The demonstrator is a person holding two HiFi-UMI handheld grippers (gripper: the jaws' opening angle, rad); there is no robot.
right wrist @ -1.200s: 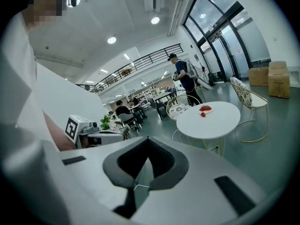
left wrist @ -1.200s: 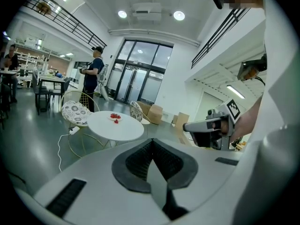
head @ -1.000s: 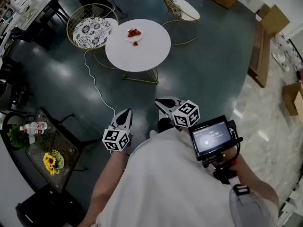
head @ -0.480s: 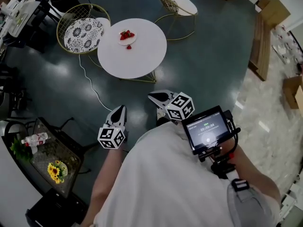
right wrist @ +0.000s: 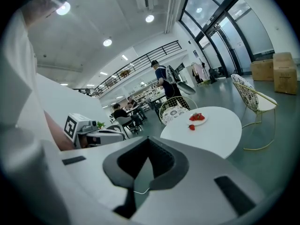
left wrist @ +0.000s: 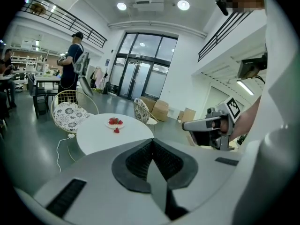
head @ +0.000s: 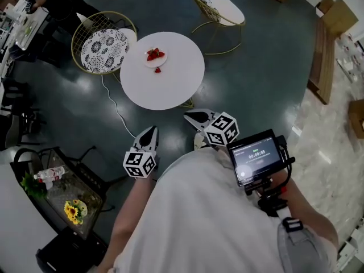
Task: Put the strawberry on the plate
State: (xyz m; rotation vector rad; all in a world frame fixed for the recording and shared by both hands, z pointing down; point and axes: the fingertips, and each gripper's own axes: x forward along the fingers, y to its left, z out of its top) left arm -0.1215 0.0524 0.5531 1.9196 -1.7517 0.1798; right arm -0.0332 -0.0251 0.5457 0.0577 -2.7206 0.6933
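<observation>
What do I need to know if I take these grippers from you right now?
Left gripper: shut, holding nothing, out in front of the person and well short of the table.
Right gripper: shut and holding nothing too.
Things: the round white table is ahead across the floor. On it sits the plate with a few strawberries on it. One loose strawberry lies on the table just beside the plate, on the near side.
Done: the loose strawberry is not yet picked up.
Left: walk to the table, open a gripper, pick up the loose strawberry and set it on the plate.
</observation>
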